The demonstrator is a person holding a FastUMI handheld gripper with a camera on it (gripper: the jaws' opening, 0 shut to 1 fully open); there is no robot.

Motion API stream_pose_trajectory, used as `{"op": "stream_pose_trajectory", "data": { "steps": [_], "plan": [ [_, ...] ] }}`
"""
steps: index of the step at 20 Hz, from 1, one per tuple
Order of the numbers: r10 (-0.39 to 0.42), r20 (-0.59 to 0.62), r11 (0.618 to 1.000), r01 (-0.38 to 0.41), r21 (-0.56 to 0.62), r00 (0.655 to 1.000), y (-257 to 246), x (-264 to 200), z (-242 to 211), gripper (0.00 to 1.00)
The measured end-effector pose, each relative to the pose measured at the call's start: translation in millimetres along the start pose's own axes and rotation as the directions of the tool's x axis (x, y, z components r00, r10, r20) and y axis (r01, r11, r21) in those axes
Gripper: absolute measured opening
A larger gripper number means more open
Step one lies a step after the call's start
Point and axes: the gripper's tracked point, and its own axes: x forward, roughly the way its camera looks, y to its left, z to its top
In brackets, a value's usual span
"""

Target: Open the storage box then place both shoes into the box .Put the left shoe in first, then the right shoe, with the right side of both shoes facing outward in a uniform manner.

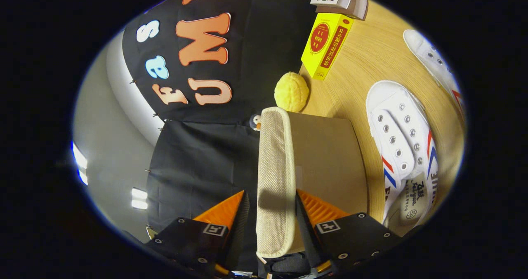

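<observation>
Gripper view: gripper [272, 213] with jaws narrowed onto the raised beige woven-fabric lid [274, 180] of the tan storage box [326, 159], one finger each side. Two white canvas shoes with red-and-blue stripes, nearer [402, 147] and farther [433, 58], lie beside the box on the wooden table [363, 64]. Risk: the limp lid slipping free and falling shut.

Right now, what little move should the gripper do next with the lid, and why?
Probably keep swinging the lid further open. The gripper has its fingers closed on the lid's edge, the box is barely uncovered, and both shoes wait on the table.
</observation>
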Motion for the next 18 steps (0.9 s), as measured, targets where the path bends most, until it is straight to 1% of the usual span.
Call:
{"op": "stream_pose_trajectory", "data": {
  "steps": [2,3,4,5,6,7,8,13,16,18],
  "plan": [
    [0.018,0.025,1.0,-0.018,-0.013,1.0,14.2,-5.2,5.1,0.4],
    [0.029,0.031,0.999,-0.028,-0.026,0.999,25.4,-7.8,5.0,0.32],
    [0.034,0.041,0.999,-0.033,-0.041,0.999,35.0,-10.0,6.7,0.19],
    [0.036,0.049,0.998,-0.033,-0.06,0.998,44.0,-10.9,5.5,0.14],
    [0.027,0.051,0.997,-0.023,-0.079,0.998,49.7,-10.6,6.4,0.06],
    [0.02,0.043,0.995,-0.016,-0.099,0.999,58.1,-12.7,2.9,0.02],
    [0.017,0.036,0.993,-0.013,-0.119,0.999,65.8,-9.8,-0.8,0.01],
    [0.012,0.042,0.981,-0.004,-0.194,0.999,105.1,2.4,-11.8,0.02],
    [0.028,0.05,0.974,-0.016,-0.227,0.998,127.5,18.0,-17.9,0.03],
    [0.057,0.046,0.974,-0.045,-0.222,0.997,145.0,30.7,-27.5,0.03]
  ]
}}
